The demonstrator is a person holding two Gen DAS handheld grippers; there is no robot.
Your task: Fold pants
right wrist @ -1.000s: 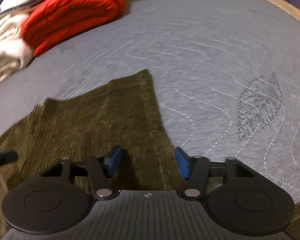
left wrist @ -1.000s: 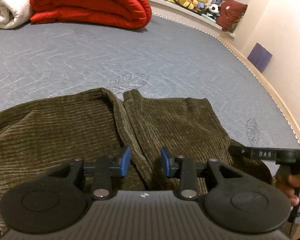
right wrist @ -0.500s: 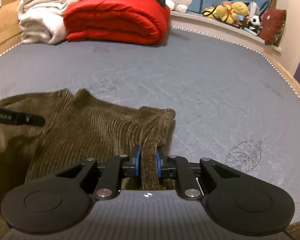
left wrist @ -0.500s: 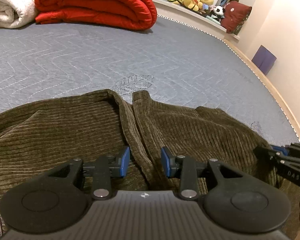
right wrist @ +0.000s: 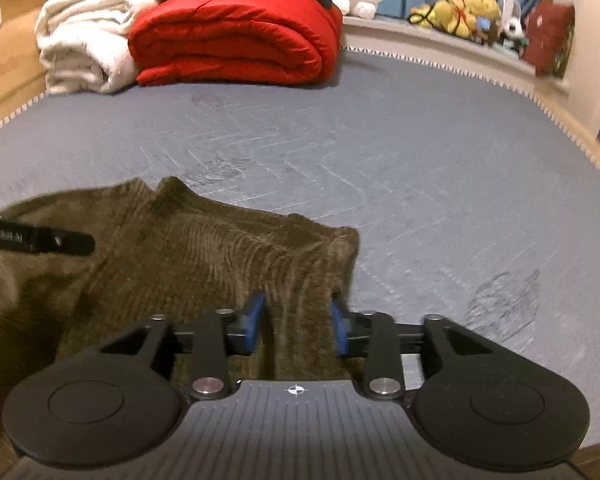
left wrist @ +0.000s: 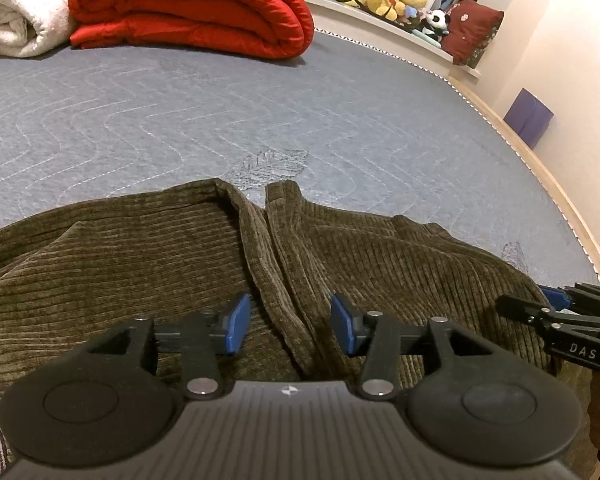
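One ribbed corduroy pants (left wrist: 380, 256), rumpled.

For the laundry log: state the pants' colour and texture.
Olive-brown ribbed corduroy pants, clearest in the left wrist view.

Warm, dimmish indoor light tints everything yellow. The left wrist view is sharp; the right wrist view is smeared with motion blur, worst on the pants (right wrist: 204, 248). Fisheye bends the mattress (left wrist: 260, 120) edges, corners go black.
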